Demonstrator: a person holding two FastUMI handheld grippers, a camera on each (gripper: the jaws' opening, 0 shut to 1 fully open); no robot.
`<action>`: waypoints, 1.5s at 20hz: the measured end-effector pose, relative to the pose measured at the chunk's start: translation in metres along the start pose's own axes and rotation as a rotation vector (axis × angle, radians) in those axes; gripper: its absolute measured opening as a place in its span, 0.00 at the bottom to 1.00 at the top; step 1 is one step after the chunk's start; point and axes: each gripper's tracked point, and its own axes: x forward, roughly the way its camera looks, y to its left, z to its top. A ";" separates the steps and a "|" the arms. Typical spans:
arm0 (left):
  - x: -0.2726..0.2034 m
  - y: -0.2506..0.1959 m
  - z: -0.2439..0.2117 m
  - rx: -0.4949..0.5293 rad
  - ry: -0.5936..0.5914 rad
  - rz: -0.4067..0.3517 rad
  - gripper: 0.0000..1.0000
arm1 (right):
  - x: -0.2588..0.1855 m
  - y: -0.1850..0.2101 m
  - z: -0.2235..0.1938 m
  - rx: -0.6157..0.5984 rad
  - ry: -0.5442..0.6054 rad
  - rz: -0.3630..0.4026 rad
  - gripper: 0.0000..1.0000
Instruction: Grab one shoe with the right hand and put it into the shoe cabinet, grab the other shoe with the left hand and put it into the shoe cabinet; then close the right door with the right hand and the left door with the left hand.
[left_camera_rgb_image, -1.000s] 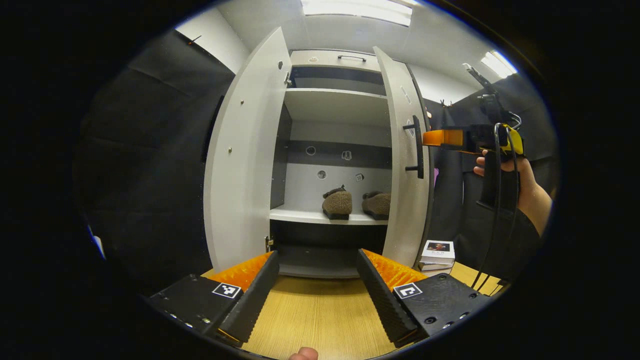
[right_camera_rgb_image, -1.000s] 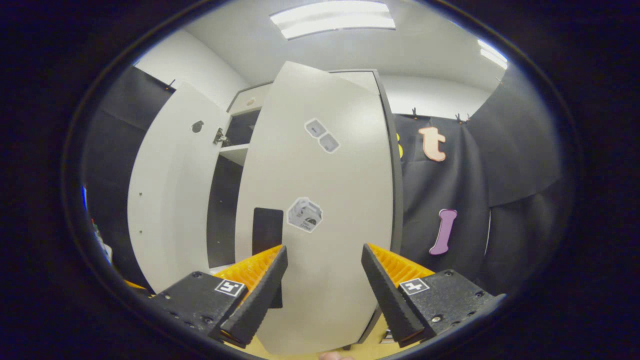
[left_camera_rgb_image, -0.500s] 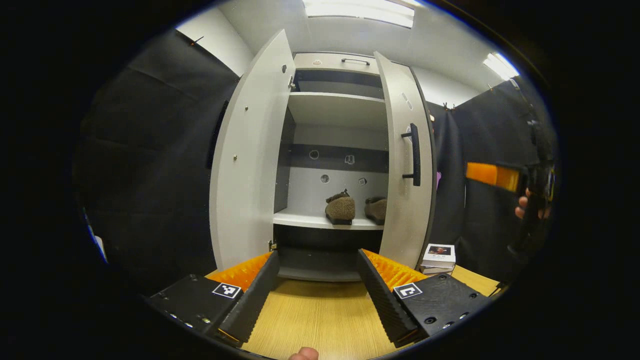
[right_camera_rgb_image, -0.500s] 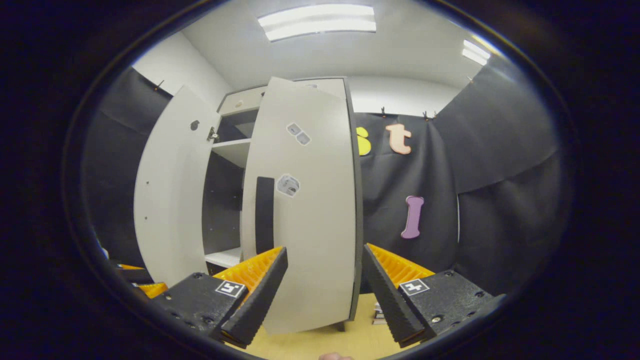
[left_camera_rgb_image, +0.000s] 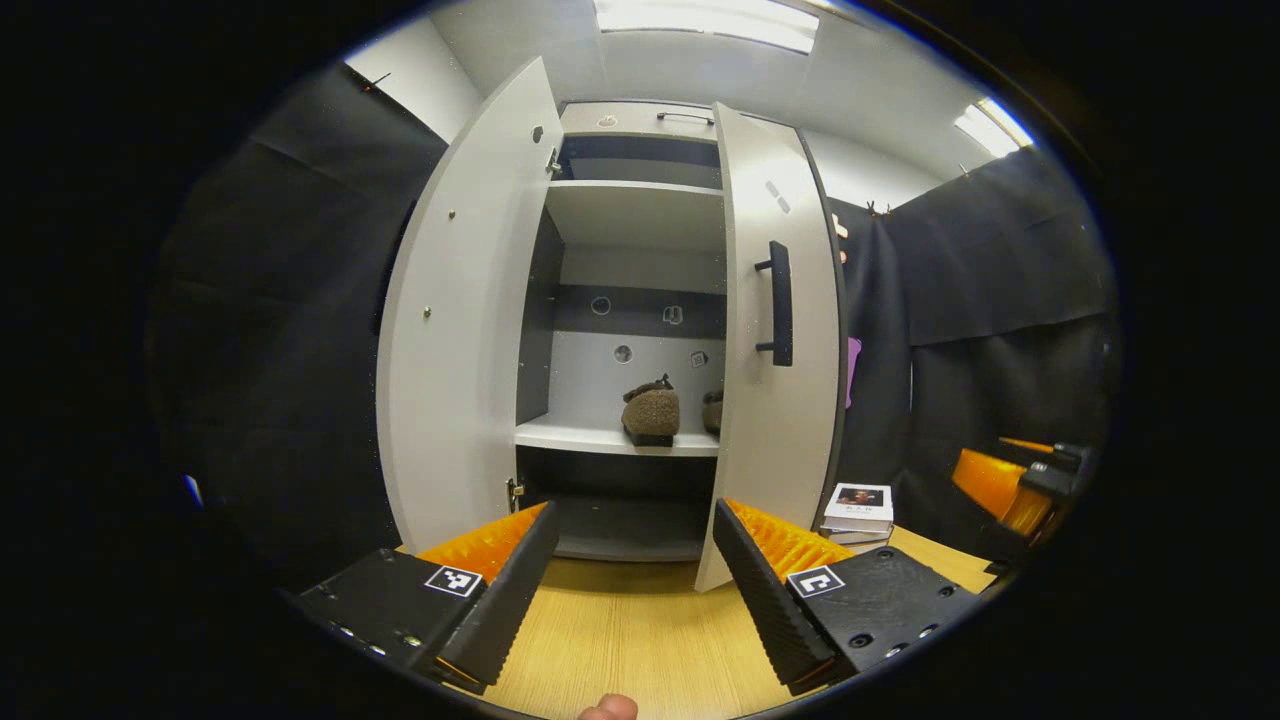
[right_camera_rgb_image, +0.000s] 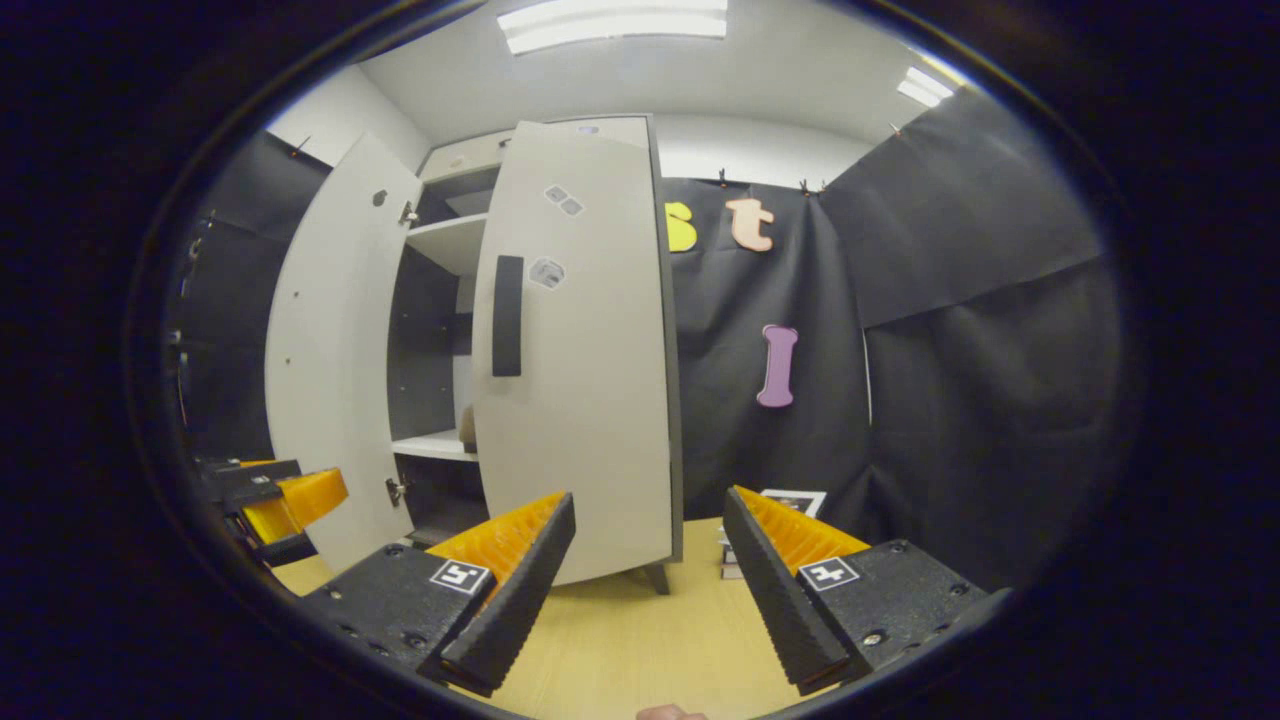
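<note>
In the left gripper view, the left gripper (left_camera_rgb_image: 625, 585) hangs over the wooden floor (left_camera_rgb_image: 630, 640) with its fingers spread and nothing between them, facing the open front of the shoe cabinet (left_camera_rgb_image: 640, 200). This view looks straight into the cabinet: a brown fuzzy shoe (left_camera_rgb_image: 650, 412) stands on the middle shelf (left_camera_rgb_image: 600, 438), and beside it the second shoe (left_camera_rgb_image: 712, 410) shows partly, its far side hidden behind the right door (left_camera_rgb_image: 780, 420). The right door stands nearly shut, its black handle (left_camera_rgb_image: 778, 303) facing out. The left door (left_camera_rgb_image: 465, 310) is swung wide open. A small stack of books (left_camera_rgb_image: 858, 512) lies on the floor just beside the cabinet's right side, and the right gripper (left_camera_rgb_image: 1015, 485) shows at the far right edge, low and well apart from the door.

The right gripper view sees the cabinet from an angle. Here the right gripper (right_camera_rgb_image: 648, 585) has its fingers spread and empty. The right door's outer face (right_camera_rgb_image: 580, 380) covers most of the interior, so only a sliver of one shoe (right_camera_rgb_image: 467, 428) shows at the door's edge. The open left door (right_camera_rgb_image: 335, 350) and the left gripper (right_camera_rgb_image: 285, 500) appear at the left.
</note>
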 end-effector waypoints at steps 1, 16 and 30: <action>0.000 0.000 0.001 -0.005 0.001 0.001 0.95 | -0.001 -0.001 -0.009 0.005 0.022 -0.001 0.95; -0.027 0.198 0.134 -0.145 -0.373 0.362 0.95 | 0.008 0.035 -0.013 0.000 0.035 0.101 0.97; 0.039 0.310 0.115 -0.186 -0.278 0.454 0.95 | 0.010 0.013 -0.011 -0.026 0.062 0.035 0.97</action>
